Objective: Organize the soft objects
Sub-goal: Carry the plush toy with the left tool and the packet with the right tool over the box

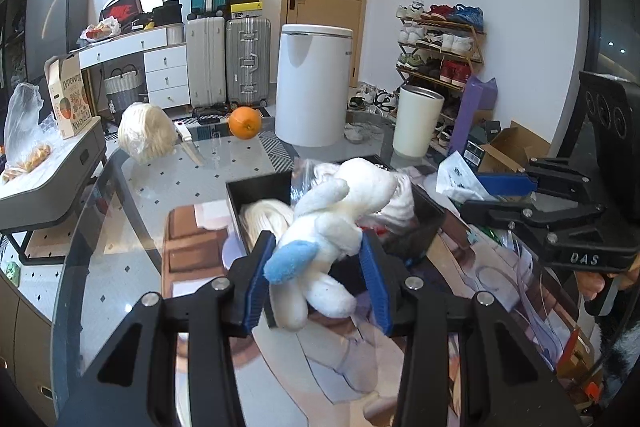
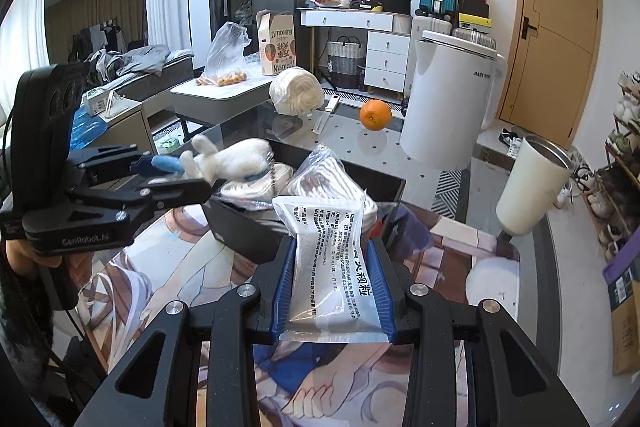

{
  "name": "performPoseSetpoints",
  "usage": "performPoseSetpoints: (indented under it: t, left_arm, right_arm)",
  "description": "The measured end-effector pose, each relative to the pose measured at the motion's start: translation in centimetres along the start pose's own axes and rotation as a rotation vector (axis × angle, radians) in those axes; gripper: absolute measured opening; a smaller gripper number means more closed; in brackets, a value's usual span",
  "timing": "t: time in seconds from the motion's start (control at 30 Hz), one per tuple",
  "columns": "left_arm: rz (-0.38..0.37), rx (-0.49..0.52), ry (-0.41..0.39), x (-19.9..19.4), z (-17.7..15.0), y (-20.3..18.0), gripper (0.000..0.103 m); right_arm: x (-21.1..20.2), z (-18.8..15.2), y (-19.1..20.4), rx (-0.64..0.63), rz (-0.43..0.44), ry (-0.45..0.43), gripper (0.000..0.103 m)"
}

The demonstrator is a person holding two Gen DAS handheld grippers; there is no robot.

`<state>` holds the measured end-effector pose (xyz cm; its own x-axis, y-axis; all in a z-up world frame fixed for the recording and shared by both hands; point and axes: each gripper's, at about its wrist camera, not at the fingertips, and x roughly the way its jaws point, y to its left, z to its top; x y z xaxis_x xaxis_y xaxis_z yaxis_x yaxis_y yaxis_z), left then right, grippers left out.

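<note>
My left gripper (image 1: 316, 267) is shut on a white plush toy (image 1: 340, 211) with a blue ear and holds it over the near edge of a black box (image 1: 260, 187); it also shows in the right wrist view (image 2: 176, 175) with the plush toy (image 2: 236, 157). The black box (image 2: 384, 183) holds white soft items and a clear bag. My right gripper (image 2: 334, 267) is shut on a white printed packet (image 2: 328, 267), just in front of the box. The right gripper shows at the right of the left wrist view (image 1: 480, 193).
A glass table (image 1: 168, 183) carries an orange (image 1: 245, 123), a wrapped yarn ball (image 1: 146, 133), a knife (image 1: 190, 143), a white tumbler (image 1: 416, 121) and a printed mat (image 2: 200, 267). A white bin (image 1: 314, 83), suitcases, drawers and a shoe rack stand behind.
</note>
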<state>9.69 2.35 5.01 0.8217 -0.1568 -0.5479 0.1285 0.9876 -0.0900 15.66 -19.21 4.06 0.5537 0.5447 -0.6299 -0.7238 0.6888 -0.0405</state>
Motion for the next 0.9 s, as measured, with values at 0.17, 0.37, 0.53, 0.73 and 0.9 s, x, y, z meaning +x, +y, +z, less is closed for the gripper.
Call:
performPoseSetpoints:
  t: [0.17,0.37,0.53,0.73,0.9]
  left_arm:
    - [0.007,-0.003,0.013,1.5,1.1,0.9,0.042]
    - [0.014,-0.013,0.015,2.3,1.6,1.4,0.042]
    - [0.014,-0.012,0.027,2.7,1.7,1.6,0.042]
    - [0.012,-0.016,0.041,3.6,2.1,1.8,0.042]
    - [0.011,-0.020,0.054,4.5,2.2,2.1,0.042]
  right_arm:
    - [0.8,0.8,-0.1,-0.014,0.001,0.006,0.036]
    - [2.6,1.8,0.9,-0.111,0.027,0.026,0.036]
    - [4.1,2.3,1.9,-0.234,0.056,0.047,0.036]
    - [5.3,3.3,1.8,-0.372,0.109,0.062,0.036]
    - [6.6,3.7,1.7,-0.476,0.123,0.088,0.036]
